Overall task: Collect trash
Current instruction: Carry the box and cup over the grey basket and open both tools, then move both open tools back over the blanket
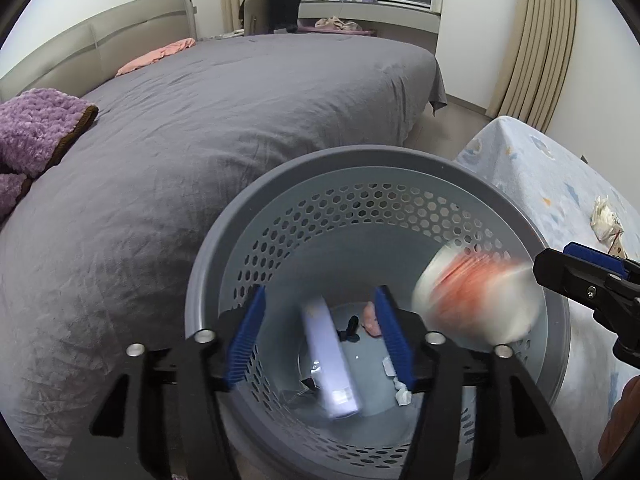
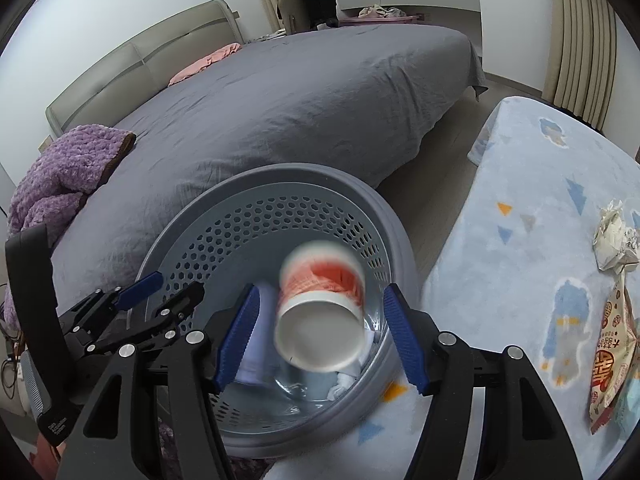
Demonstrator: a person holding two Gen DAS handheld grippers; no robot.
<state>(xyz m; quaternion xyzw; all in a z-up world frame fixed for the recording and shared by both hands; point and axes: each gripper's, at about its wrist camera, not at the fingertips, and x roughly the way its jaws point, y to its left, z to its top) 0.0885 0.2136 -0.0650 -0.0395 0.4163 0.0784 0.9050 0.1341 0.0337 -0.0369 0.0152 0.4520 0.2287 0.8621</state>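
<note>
table (image 2: 520, 240): crumpled paper (image 2: 616, 240), snack packet (image 2: 612, 356) | bed (image 2: 300, 92): purple blanket (image 2: 68, 172), pink cloth (image 2: 208, 62)

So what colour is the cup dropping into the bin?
White with a red-orange band; clearest in the right wrist view.

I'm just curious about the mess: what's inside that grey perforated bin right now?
Inside the bin: a pale lilac box and a red-and-white cup, both blurred, crumpled white paper and small dark scraps. The box and cup hide part of the floor.
</note>
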